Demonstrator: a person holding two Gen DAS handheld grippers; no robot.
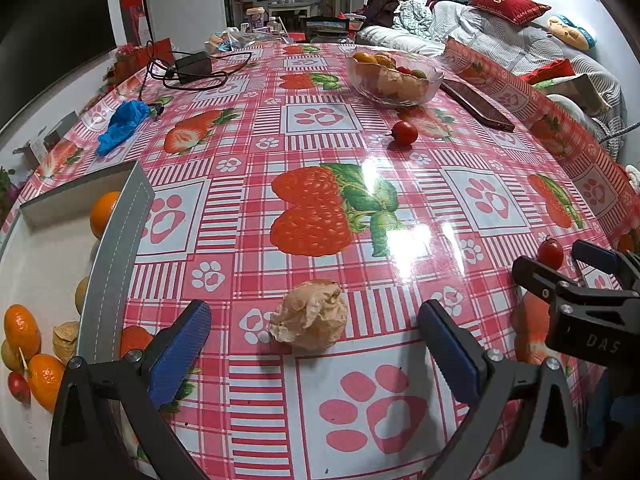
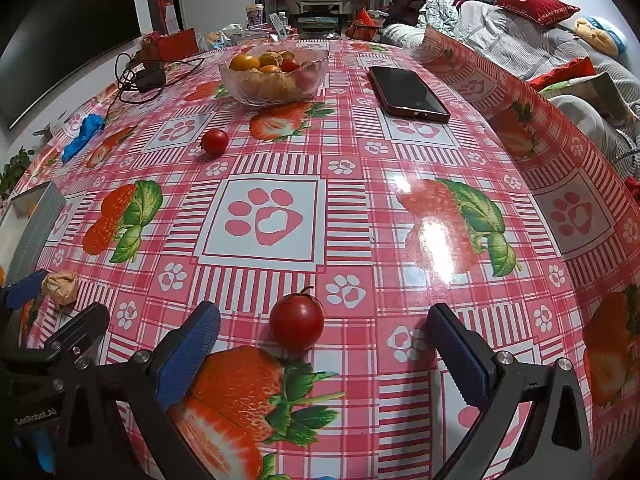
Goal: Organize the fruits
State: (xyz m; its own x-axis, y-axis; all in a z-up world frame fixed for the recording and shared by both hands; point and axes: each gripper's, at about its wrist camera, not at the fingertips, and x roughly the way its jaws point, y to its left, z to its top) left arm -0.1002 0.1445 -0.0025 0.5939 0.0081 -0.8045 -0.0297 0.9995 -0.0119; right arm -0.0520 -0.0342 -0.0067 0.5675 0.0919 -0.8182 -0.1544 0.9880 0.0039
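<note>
Two claws stand wide apart over the strawberry-print tablecloth (image 1: 320, 208), gripping nothing. Left of the left gripper (image 1: 316, 344) sits a tray (image 1: 116, 248) of oranges; a papery husked fruit (image 1: 308, 314) lies between its fingers, touching neither. Between the right gripper's (image 2: 324, 344) fingers rests a cherry tomato (image 2: 296, 322), untouched; ahead stands a glass bowl (image 2: 276, 76) of fruit.

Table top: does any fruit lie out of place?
Yes. Three fruits lie loose on the tablecloth, outside the glass bowl: a husked fruit, a near tomato and a far tomato.
</note>
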